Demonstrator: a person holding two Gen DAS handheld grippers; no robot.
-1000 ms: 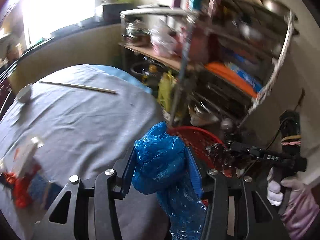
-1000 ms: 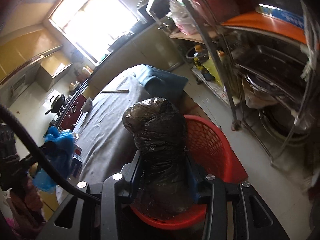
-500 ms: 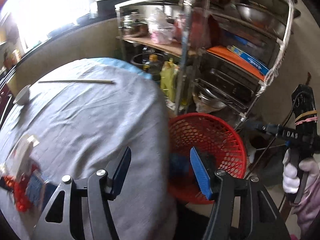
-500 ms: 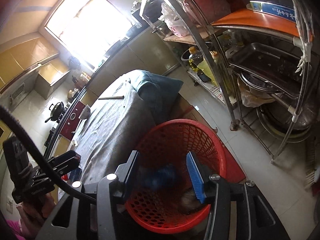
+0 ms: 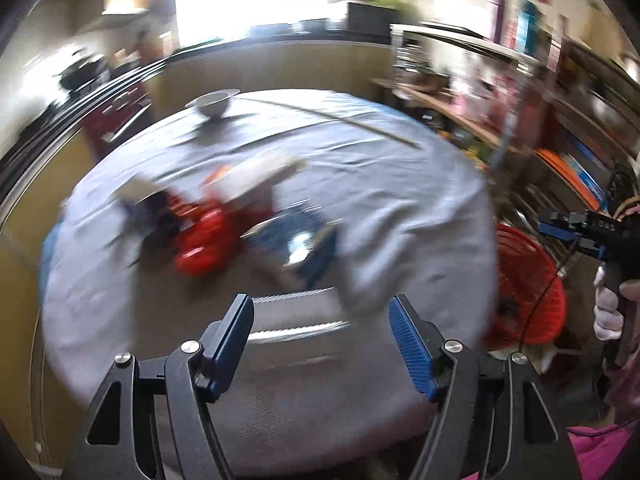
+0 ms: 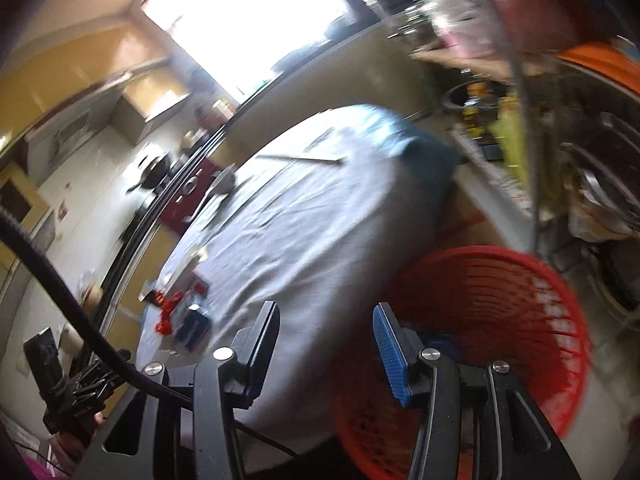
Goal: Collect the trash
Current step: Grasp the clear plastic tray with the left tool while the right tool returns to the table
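The left tongs [image 5: 322, 338] are over the near edge of the round bench [image 5: 420, 216], which is draped in a grey cloth; their blue pads are spreading apart with nothing between them. Ahead on the cloth, badly blurred, lies the trash left to collect: a red crumpled wrapper [image 5: 202, 240], a blue shiny packet [image 5: 308, 240] just beside it and a white carton [image 5: 256, 176] behind. No print on them can be read. Farther back stand a white bowl [image 5: 214, 104] and a long thin stick [image 5: 340, 120].

The right tongs [image 6: 326, 344] are released and empty, set between the bench edge and the red mesh basket [image 6: 520, 280] on the floor. A blue bag [image 6: 438, 342] shows low inside the basket. In the left view the right tongs' body carries letters that look like "DAS", held by a white-gloved hand [image 5: 610, 312].
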